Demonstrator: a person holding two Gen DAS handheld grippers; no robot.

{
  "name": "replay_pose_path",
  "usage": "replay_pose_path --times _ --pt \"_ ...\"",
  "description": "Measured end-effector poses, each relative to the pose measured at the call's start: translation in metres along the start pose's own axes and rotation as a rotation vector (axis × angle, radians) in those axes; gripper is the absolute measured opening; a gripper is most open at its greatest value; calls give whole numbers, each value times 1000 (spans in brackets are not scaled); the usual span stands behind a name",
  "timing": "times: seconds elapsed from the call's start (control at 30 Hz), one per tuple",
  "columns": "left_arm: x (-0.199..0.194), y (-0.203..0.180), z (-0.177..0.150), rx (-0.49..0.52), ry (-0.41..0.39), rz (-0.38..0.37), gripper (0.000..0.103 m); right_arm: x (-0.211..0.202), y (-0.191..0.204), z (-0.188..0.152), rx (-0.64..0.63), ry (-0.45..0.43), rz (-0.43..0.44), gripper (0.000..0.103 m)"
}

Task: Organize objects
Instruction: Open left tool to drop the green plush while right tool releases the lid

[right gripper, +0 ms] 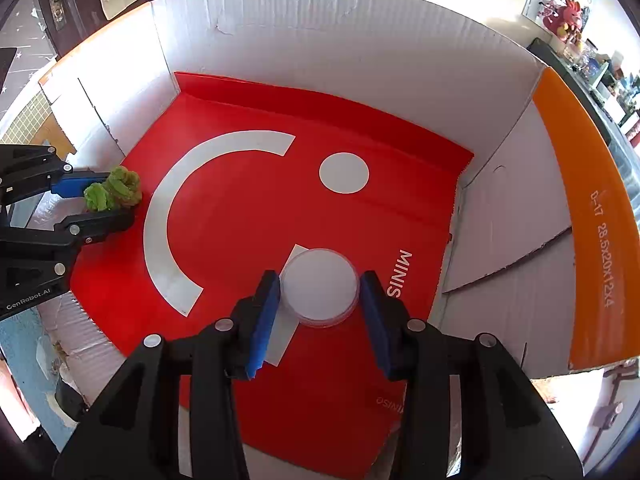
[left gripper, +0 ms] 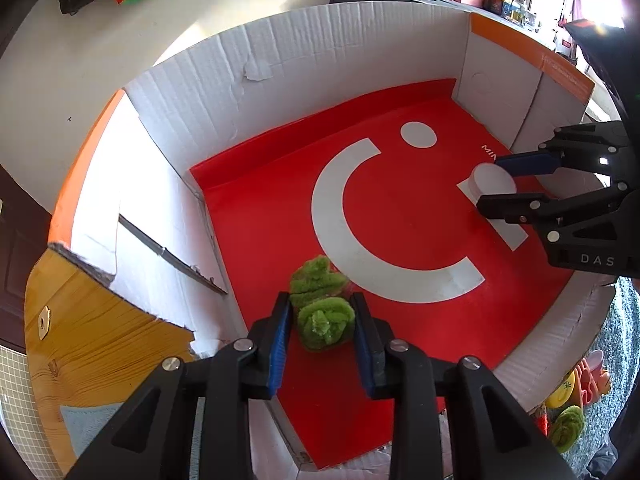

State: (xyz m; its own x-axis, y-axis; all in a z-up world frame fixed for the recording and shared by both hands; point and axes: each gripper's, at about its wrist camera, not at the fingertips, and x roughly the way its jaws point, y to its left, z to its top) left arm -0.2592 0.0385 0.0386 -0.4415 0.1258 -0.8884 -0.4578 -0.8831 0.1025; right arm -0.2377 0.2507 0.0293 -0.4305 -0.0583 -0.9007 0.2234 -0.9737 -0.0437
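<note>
1. Looking down the left gripper (left gripper: 320, 320), its two blue-padded fingers are only partly spread and the fuzzy green yarn-like bundle (left gripper: 322, 308) sits right between them. There's a thin sliver of gap on both sides, so the pads don't look like they're pressing on it.
2. That green bundle lies on the red sheet with a white curved logo (left gripper: 400, 220), near the left wall of the white corrugated cardboard box (left gripper: 320, 40). Part of it sticks out past the fingertips, further into the box.
3. From the right wrist camera you can see the same thing side-on: green bundle (right gripper: 114, 190) flanked by the left gripper's fingers (right gripper: 108, 200), low in the box's left corner.
4. Right gripper (right gripper: 320, 286) is also partly spread, with the round white flat disc with a clear rim (right gripper: 319, 282) between its blue pads. Left pad is just about at the rim, the right one shows a small gap, so no real pinch as far as I can tell.
5. The disc rests flat on the red sheet, next to the white "MINIS" lettering (right gripper: 402, 274), toward the right side of the box.
6. Both grippers point steeply down into the box, well apart from each other.
</note>
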Motion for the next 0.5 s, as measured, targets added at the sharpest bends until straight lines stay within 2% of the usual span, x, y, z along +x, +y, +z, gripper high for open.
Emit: replay_pose_path --times 0.2,0.5 --pt "1 0 -1 -7 -3 -17 37 -6 -3 -5 2 1 10 44" --pt "3 -2 -3 -16 -9 -21 39 -14 -8 -10 0 0 20 47"
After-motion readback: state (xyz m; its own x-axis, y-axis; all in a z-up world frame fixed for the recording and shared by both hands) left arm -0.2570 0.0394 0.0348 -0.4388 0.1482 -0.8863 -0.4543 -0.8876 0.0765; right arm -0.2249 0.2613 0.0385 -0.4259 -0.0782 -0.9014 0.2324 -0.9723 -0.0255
